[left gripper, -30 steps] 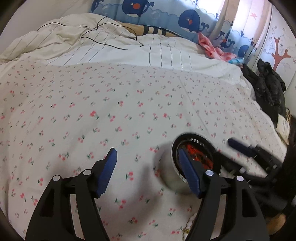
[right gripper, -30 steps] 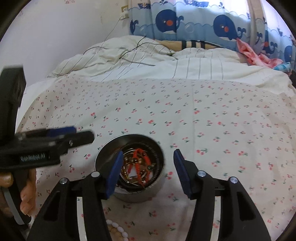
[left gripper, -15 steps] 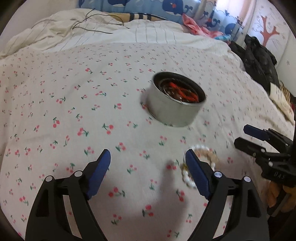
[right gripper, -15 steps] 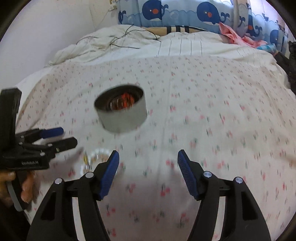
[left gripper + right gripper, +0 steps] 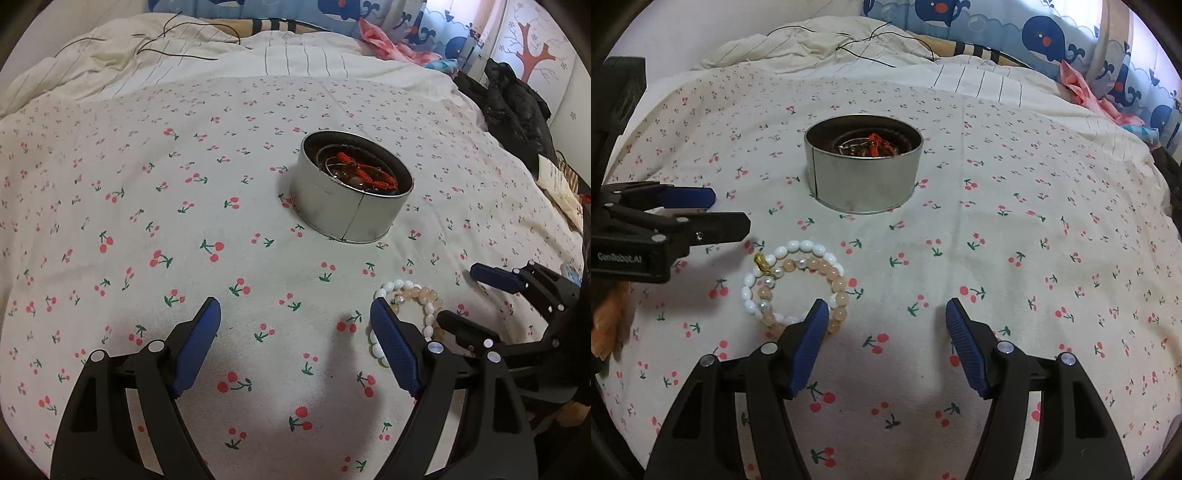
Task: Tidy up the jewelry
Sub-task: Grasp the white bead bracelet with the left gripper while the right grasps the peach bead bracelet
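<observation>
Both claws spread, empty; L claw [image 5: 295,314] just widened, pulled back off tin [image 5: 351,195]; bracelets [image 5: 798,280] now visible.

Silver tin [image 5: 864,177] held red cord [image 5: 879,146]. White bracelet [image 5: 798,247], peach bracelet [image 5: 831,277] left of right gripper's [image 5: 884,314] blue pads [image 5: 809,343]. Cherry-print sheet [image 5: 1034,240].

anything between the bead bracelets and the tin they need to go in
Nothing visible. Only bare cherry-print sheet lies between the bead bracelets and the open tin; both grippers sit to the sides.

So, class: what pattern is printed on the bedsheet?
Small red cherries with green stems on the white bedsheet; clearest in the right wrist view.
</observation>
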`<state>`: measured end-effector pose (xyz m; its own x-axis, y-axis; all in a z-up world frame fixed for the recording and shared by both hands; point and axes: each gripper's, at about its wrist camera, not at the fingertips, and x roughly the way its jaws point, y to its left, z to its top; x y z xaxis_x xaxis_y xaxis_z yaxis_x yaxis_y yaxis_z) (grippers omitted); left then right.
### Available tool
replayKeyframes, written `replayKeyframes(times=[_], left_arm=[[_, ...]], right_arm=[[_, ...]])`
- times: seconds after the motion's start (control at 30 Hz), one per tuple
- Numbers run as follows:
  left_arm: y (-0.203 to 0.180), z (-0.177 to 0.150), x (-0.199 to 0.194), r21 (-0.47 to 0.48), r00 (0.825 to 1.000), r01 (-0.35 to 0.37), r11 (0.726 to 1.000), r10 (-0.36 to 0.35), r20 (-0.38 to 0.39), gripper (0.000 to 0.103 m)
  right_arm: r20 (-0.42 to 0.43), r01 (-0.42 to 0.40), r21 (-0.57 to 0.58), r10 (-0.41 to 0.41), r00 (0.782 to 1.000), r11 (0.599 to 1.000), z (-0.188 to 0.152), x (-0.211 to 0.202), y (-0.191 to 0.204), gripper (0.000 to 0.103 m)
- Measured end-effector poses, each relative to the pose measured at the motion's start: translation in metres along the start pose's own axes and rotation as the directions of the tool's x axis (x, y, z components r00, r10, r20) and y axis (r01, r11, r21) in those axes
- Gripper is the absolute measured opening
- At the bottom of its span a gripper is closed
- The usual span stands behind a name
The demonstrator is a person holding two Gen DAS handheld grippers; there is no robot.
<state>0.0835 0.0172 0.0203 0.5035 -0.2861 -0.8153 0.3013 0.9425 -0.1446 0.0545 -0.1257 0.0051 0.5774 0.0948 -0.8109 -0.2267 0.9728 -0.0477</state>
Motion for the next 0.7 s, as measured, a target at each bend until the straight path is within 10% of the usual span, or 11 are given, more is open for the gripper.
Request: replayKeyframes(times=[0.23,0.37,0.7], left_arm=[[-0.008,-0.001,0.003,0.03,1.0,0.023,0.999,-0.022,-0.01,0.079],[-0.009,-0.002,0.005,0.035,1.0,0.014,0.999,-0.014,-0.014,0.079],[-0.031,-0.006,0.008,0.13,0.999,0.038,0.991,-0.037,-0.013,0.079]], right_arm=[[0.008,0.04,-0.035,-0.039,0.999,0.999,-0.002,0.002,0.008,0.065],[0.011,0.199,-0.012,-0.198,0.98,0.98,0.001,0.0,-0.008,0.066],[0.005,0.074,0.057,-0.075,0.997,0.996,-0.001,-0.004,-0.024,0.066]])
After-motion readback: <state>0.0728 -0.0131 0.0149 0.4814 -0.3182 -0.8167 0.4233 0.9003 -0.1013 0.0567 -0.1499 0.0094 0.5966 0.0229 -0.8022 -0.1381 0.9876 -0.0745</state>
